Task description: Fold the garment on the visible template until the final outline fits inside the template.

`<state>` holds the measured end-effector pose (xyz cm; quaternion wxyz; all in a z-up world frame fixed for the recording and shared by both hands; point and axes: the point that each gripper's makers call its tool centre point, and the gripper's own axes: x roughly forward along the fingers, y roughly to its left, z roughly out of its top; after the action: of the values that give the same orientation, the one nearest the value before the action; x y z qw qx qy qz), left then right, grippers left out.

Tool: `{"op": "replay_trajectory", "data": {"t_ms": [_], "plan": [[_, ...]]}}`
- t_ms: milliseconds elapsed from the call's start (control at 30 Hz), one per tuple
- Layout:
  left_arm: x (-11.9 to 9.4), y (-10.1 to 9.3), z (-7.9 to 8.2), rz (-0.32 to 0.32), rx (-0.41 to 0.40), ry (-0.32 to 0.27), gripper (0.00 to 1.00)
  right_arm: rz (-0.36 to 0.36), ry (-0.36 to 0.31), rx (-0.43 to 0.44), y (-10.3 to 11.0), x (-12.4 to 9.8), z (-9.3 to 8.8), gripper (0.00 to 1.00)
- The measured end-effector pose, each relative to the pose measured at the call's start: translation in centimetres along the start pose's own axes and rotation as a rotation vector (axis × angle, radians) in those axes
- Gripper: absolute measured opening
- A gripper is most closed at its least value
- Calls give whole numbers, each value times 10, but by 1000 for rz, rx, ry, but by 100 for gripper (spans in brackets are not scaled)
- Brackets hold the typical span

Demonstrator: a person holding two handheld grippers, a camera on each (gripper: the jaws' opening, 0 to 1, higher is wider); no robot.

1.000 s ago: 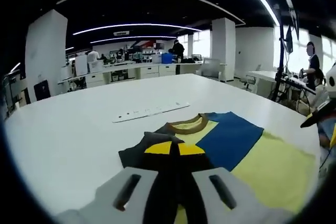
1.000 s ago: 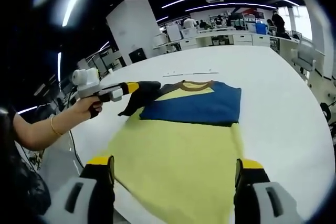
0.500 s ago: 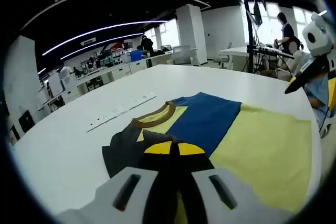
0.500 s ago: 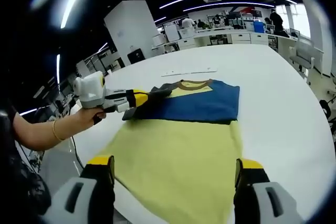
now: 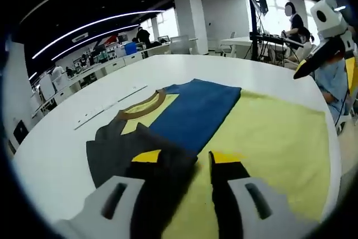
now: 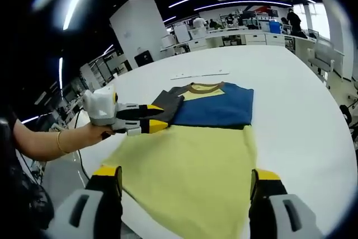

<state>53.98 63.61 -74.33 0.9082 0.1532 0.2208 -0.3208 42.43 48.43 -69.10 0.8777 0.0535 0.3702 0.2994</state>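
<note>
Your shirt (image 6: 196, 144) lies flat on the white counter (image 6: 291, 99), collar end away from you. The dark sleeve (image 5: 120, 146) is folded in over the shirt's body, so I'd say the first fold is basically done. Your left claw (image 5: 184, 163) sits right at that sleeve with its jaws parted, and I can't see it gripping anything. Your right claw (image 6: 184, 180) hovers at the yellow hem, wide open and empty. I can't make out any template. Other sleeve and the lengthwise fold look untouched.
</note>
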Motion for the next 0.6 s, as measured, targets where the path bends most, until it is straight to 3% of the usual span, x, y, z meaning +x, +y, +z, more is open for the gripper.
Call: {"op": "replay_trajectory", "data": {"t_ms": [133, 400, 600], "plan": [[0, -1, 3, 5, -24, -11, 63, 0, 3, -4, 0, 0, 0, 96], [-11, 4, 29, 5, -140, -101, 98, 7, 2, -21, 3, 1, 5, 97], [-31, 12, 36, 1, -157, -114, 99, 13, -1, -42, 6, 3, 14, 96]]}}
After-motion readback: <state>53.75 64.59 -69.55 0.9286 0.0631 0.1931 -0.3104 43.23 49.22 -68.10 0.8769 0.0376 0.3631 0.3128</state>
